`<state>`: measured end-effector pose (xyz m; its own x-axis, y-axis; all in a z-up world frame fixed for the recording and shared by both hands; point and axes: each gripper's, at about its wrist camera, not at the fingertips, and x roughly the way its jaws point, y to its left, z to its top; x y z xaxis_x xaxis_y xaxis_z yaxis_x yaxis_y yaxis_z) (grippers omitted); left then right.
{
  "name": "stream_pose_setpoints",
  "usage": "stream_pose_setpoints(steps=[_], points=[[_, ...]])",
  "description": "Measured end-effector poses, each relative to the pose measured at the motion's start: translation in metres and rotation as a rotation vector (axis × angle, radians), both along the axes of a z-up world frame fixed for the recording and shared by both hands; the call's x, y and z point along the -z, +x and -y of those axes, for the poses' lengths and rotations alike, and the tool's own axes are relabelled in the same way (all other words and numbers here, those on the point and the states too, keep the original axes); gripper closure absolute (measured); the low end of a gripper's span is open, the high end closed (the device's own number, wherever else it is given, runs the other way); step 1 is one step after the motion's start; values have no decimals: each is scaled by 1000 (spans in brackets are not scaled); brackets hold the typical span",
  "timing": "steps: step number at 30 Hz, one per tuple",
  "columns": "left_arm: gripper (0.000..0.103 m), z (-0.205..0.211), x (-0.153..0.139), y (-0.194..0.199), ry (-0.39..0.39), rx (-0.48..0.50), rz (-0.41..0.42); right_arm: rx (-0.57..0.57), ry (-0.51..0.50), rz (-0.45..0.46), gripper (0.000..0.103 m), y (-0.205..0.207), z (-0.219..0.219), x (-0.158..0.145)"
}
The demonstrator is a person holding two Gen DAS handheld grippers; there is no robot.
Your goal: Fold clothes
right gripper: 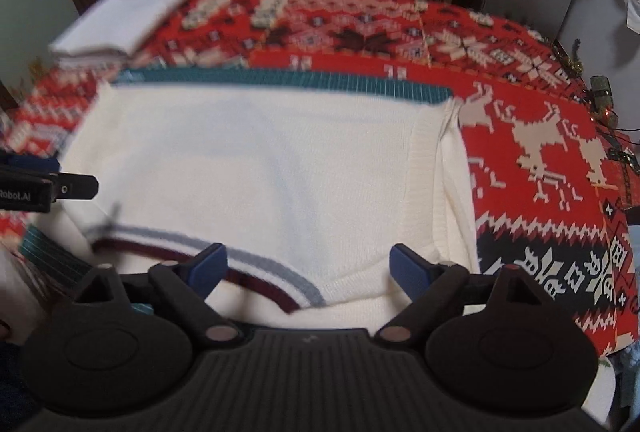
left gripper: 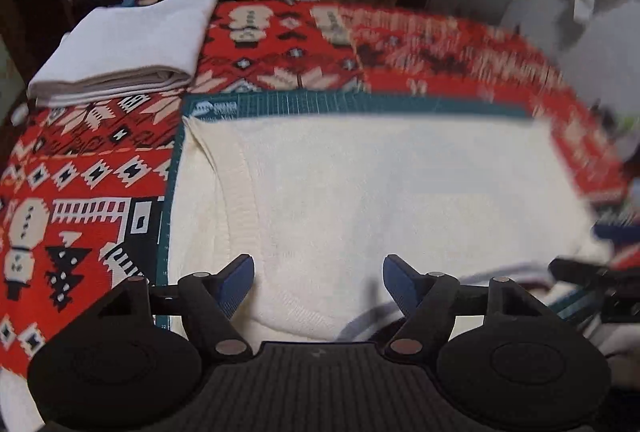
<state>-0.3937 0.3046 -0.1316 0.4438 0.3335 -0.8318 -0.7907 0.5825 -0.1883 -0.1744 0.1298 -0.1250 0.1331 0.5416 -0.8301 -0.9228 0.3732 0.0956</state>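
Note:
A cream knit sweater (left gripper: 360, 184) lies folded flat on a green cutting mat (left gripper: 288, 103). In the right wrist view the same sweater (right gripper: 260, 168) shows a grey and maroon striped band (right gripper: 256, 268) at its near edge and a ribbed hem at its right side. My left gripper (left gripper: 318, 274) hovers open over the sweater's near edge, nothing between its blue fingers. My right gripper (right gripper: 308, 266) is open too, just above the striped band. The left gripper (right gripper: 48, 188) pokes in at the left edge of the right wrist view.
A red patterned cloth (right gripper: 540, 160) covers the table. A stack of folded white cloth (left gripper: 128, 44) sits at the far left corner, also in the right wrist view as folded white cloth (right gripper: 120, 24). Shelves and clutter stand behind the table. Small ornaments (right gripper: 602, 96) lie at the right edge.

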Motion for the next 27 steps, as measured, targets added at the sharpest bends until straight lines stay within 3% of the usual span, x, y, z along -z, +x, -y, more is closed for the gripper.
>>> stream_pose_setpoints(steps=[1, 2, 3, 4, 6, 9, 12, 17, 20, 27], points=[[51, -7, -6, -9, -42, -17, 54, 10, 23, -25, 30, 3, 2, -7], [67, -11, -4, -14, -81, -28, 77, 23, 40, -57, 44, 8, 3, -11], [76, -15, 1, -17, -117, -39, 90, 42, 49, -93, 59, 13, 3, -13], [79, -19, 6, -20, -153, -50, 103, 68, 53, -127, 66, 18, 3, -13], [94, -28, 15, -27, -226, -72, 129, 123, 52, -177, 83, 29, 4, -8], [96, -37, 33, -36, -324, -99, 150, 192, 22, -230, 95, 42, 8, 9], [100, -36, 59, -42, -381, -113, 100, 239, -3, -302, 96, 55, 16, 31], [100, -34, 59, -58, -389, -139, 126, 301, -30, -381, 96, 72, 41, 56], [101, -32, 58, -68, -392, -155, 146, 305, 13, -432, 96, 78, 53, 52], [100, -32, 37, -54, -353, -105, 208, 316, 71, -411, 95, 87, 43, 37]])
